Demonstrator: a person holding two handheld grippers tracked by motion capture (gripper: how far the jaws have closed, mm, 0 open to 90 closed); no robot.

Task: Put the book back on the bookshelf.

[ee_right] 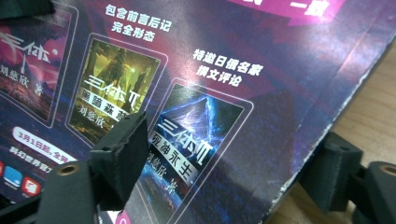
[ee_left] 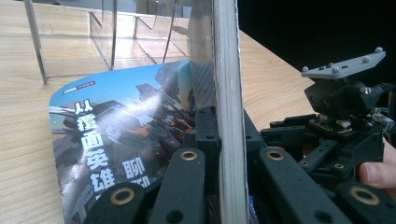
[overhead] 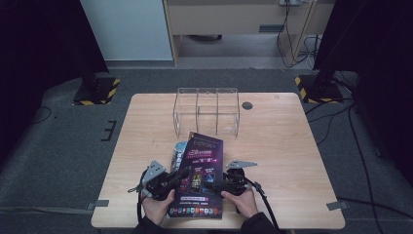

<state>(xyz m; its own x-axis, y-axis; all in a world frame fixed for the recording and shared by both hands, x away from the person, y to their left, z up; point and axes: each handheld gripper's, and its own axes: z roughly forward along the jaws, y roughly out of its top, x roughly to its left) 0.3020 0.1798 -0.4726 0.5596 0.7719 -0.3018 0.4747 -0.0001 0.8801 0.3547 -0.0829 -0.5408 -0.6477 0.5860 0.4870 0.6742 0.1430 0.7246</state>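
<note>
A purple-covered magazine is tilted up over the table's near edge, held between both hands. My left gripper is shut on its left side; in the left gripper view the magazine's pale page edge stands upright, pinched between the two black jaws. My right gripper straddles the right edge. In the right gripper view one jaw hovers over the cover and the other sits under the edge, with a visible gap. A second magazine with a blue cover lies flat underneath.
A clear acrylic organizer with three compartments stands at the back middle of the wooden table. A round cable hole sits just right of it. Black stands with striped bases flank the table's far corners.
</note>
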